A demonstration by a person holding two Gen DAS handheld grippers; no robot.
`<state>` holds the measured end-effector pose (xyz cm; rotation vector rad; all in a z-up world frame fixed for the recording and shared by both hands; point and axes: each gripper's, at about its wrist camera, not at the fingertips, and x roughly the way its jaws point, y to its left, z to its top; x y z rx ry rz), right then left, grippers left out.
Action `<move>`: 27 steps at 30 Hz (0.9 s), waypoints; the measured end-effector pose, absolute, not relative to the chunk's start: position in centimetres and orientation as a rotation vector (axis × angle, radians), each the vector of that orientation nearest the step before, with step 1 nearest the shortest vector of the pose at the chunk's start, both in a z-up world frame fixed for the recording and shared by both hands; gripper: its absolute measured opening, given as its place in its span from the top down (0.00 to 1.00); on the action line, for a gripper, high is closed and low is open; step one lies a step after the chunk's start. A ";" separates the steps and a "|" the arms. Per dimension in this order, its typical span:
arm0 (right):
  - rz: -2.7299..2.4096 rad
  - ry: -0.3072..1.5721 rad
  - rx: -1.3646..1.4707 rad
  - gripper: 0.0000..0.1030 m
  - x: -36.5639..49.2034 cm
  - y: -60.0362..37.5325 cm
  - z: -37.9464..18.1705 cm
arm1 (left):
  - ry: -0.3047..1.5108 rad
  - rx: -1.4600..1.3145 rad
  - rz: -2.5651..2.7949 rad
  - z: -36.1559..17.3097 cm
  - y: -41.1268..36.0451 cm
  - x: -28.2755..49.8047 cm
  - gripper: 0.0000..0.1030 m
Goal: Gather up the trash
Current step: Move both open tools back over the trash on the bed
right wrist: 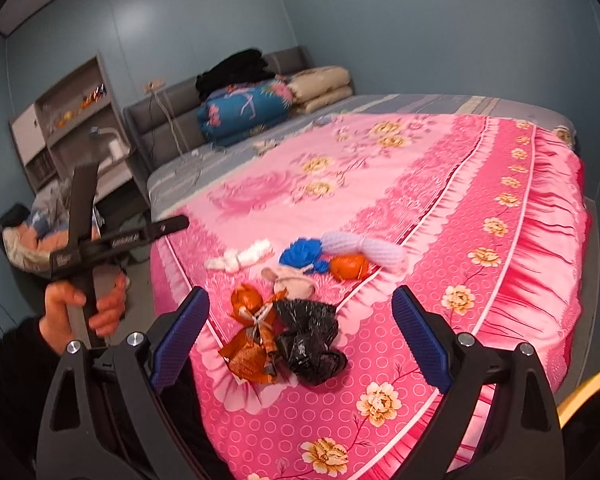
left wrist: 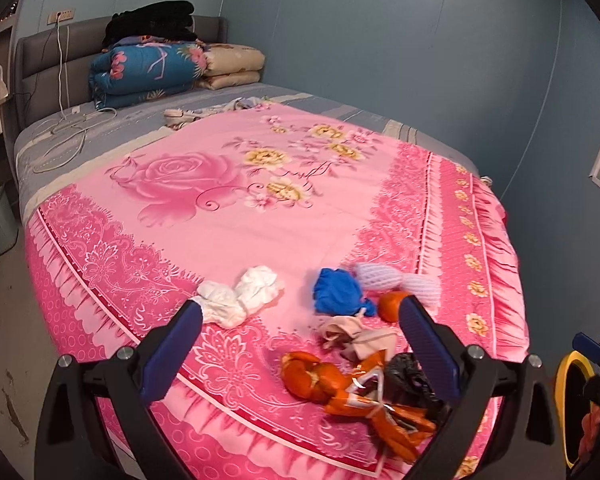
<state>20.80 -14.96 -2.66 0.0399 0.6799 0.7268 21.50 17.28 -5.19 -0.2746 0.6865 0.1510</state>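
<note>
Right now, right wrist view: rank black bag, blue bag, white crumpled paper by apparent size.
1. black bag, though it lies nearest the camera, which inflates it.
2-3. blue bag and white crumpled paper look alike; can't rank.

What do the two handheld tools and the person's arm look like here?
Both the left tool and the right tool have black angular frames with silver bolts and dark blue ribbed finger pads. The bare left hand grips a black handle bearing white lettering, below a dark sleeve.
</note>
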 end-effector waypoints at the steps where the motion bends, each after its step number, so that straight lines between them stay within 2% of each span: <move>1: 0.730 0.688 0.021 0.14 20.8 -14.5 -3.1 | 0.693 -0.276 0.156 -5.6 17.4 21.8 0.08; 16: 0.675 0.880 -0.014 0.14 24.5 -11.2 -9.8 | 0.848 -0.282 0.217 -12.7 21.7 27.1 0.08; 27: 0.658 1.006 -0.018 0.25 26.9 -9.4 -13.3 | 0.935 -0.223 0.178 -15.6 22.5 31.2 0.08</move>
